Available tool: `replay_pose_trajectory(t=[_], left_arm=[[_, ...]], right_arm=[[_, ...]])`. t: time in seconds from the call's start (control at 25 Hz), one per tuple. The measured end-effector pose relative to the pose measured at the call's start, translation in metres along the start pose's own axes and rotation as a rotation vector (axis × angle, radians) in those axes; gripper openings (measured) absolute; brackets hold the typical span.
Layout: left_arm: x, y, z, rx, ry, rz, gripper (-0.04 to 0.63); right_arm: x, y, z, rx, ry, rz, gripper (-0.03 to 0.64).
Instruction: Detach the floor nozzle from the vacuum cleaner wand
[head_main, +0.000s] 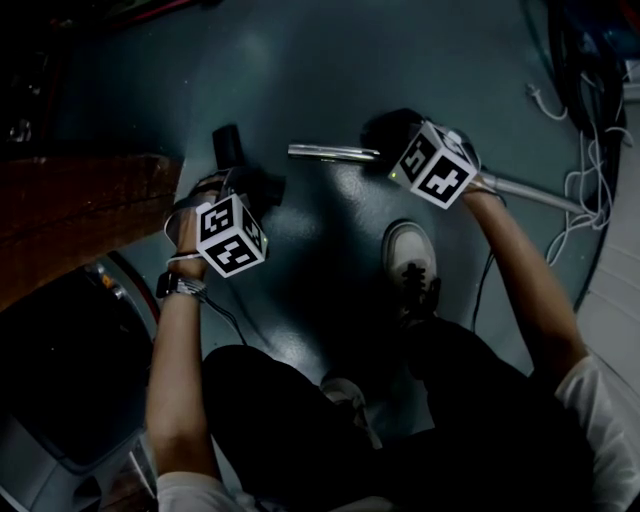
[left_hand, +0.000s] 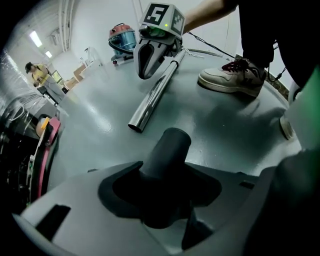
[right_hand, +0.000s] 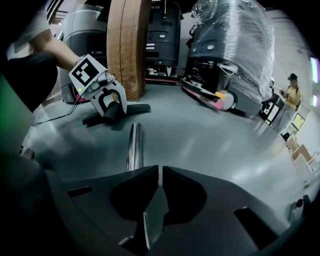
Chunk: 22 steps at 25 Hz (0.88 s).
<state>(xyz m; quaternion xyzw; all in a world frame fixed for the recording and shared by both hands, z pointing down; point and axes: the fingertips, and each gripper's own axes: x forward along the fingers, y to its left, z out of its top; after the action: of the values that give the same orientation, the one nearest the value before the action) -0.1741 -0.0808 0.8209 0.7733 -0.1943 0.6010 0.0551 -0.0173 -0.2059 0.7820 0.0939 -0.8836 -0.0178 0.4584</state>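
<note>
Plainly, the wand is lying flat on the floor, a bare chrome tube with its open end facing the nozzle. The nozzle is resting on the floor just past that open end. Its black neck is roughly in line with the wand but standing apart from it, with a strip of floor showing between the two.

The left claw is clamping the neck. The dark tube is filling the hollow between the jaws, which are standing fairly wide around it.

The right claw is sitting over the wand partway along its length and pointing toward the open end. Its jaws are drawn together, leaving only a thin slit. The chrome tube is running out from under the tips, and whether they are pinching it is not clear.

A pale shoe is standing beside the wand, near the right claw. A canister vacuum is sitting well beyond the wand's far end, and white cables are trailing on the floor near that same end.
</note>
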Motion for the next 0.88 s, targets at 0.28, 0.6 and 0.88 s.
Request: replay_pose_trajectory(t=[0.28,0.6,0.88], left_arm=[[0.007,-0.003,0.002,0.033,0.021,0.0,0.224],[0.0,-0.001,0.009,-0.107,-0.066,-0.041,0.322],[-0.02,0.005,0.025,-0.181,-0.16,-0.085,0.33]], right_arm=[[-0.003,0.001,-0.004,0.047,-0.015,0.001,0.041],[-0.005,0.004,-0.009,0.059,-0.014,0.007,0.041],[-0.016,-0.003,-0.01,0.102,-0.043,-0.036,0.041]])
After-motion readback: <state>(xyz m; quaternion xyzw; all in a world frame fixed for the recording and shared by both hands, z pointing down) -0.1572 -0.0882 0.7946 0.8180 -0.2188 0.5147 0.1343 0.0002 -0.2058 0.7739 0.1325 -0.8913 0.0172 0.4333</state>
